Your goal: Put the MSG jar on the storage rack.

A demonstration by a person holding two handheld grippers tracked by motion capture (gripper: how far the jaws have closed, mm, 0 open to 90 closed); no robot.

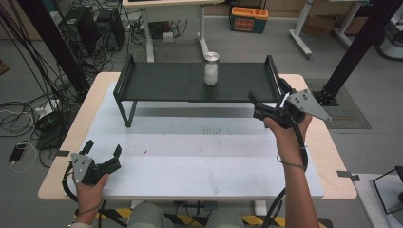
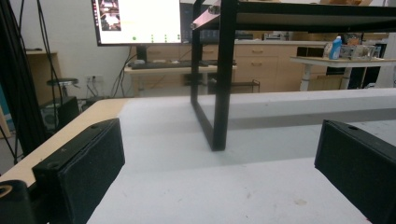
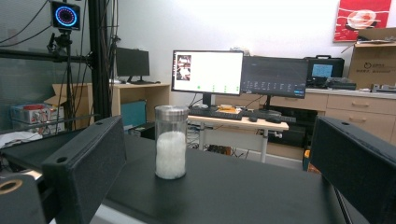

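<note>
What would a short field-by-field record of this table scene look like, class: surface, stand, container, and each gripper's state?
surface: table with a white mat
stand: black shelf at the far side of the mat
container: glass jar with a metal lid, upright on the shelf, partly filled with white grains
left gripper: jaws open, low over the mat's near left corner
right gripper: jaws open, near the shelf's right end, facing the jar

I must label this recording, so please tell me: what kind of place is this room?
Most likely a lab or workshop set up for recording handling tasks. A camera with a glowing ring is mounted on a black frame, monitors stand on desks behind, and cables lie bundled on the floor beside the table.
</note>
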